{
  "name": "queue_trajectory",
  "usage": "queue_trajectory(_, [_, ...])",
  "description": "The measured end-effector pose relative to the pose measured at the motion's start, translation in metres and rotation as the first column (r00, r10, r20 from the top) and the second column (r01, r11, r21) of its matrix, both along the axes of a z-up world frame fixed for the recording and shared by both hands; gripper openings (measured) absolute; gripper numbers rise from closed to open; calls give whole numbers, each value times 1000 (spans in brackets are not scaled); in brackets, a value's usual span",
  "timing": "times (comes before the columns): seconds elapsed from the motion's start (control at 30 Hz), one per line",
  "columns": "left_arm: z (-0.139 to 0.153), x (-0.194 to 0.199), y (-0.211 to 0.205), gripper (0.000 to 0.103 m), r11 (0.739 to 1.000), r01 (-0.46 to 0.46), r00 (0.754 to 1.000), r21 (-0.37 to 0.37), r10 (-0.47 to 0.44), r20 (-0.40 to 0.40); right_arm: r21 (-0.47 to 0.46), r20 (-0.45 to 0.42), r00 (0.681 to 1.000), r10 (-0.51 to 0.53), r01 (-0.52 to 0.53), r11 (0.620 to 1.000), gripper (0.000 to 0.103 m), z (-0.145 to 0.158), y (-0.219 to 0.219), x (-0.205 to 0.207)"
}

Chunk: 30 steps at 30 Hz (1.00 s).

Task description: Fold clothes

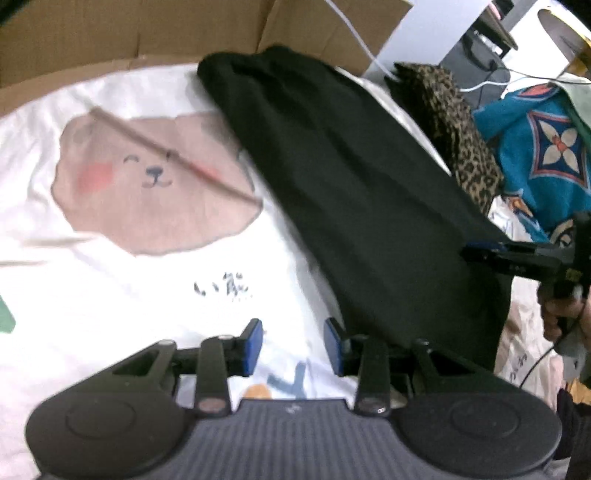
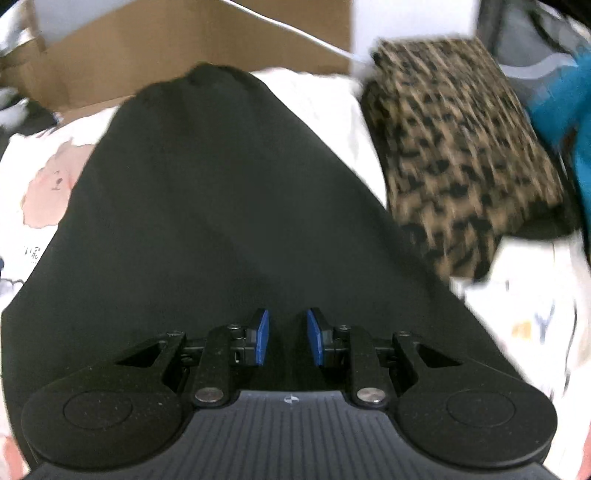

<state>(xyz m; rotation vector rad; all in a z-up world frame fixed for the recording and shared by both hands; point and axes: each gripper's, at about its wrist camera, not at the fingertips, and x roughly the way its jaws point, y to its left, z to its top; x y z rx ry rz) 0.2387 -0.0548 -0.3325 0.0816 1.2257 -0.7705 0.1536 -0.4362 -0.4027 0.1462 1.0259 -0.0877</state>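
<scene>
Work surface: white printed bedsheet with a pink-brown cartoon bear face (image 1: pixel 155 177), backed on the far side by brown cardboard panels (image 1: pixel 110 29). Clutter lay beyond the right edge.

Item 1: black soft cotton garment (image 1: pixel 354 192), lying in a long strip from the far centre to the near right of the sheet, partly folded by the look of it. Judged light, limp and prone to sagging; best taken at a near corner or hem edge, both corners at once.

Item 2: folded leopard-print fabric bundle (image 2: pixel 458 155), just right of the black garment.

Item 3: blue patterned cloth (image 1: pixel 546 147), far right.

Left gripper (image 1: pixel 293 347): jaws partly apart, nothing between them, over bare sheet beside the garment's near left edge.

Right gripper (image 2: pixel 287 338): jaws partly apart over the garment's near end; whether any cloth was pinched could not be told.
</scene>
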Motion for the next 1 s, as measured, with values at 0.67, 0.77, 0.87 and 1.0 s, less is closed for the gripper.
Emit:
queue_trajectory(0.67, [-30, -20, -21, 39, 991, 84, 992, -101, -93, -87, 92, -16, 944, 330, -327, 941, 31, 56, 136, -10])
queue_trajectory(0.77, [-30, -14, -23, 39, 990, 72, 991, -120, -84, -102, 78, -16, 919, 394, -392, 917, 31, 59, 157, -13])
queue_trajectory(0.87, [-23, -9, -28, 41, 986, 79, 990, -146, -94, -102, 29, -26, 894, 448, -447, 894, 31, 61, 176, -21])
queue_trajectory(1.0, [-17, -3, -38, 41, 981, 108, 989, -162, -123, -84, -8, -29, 857, 515, -515, 857, 36, 63, 192, -34])
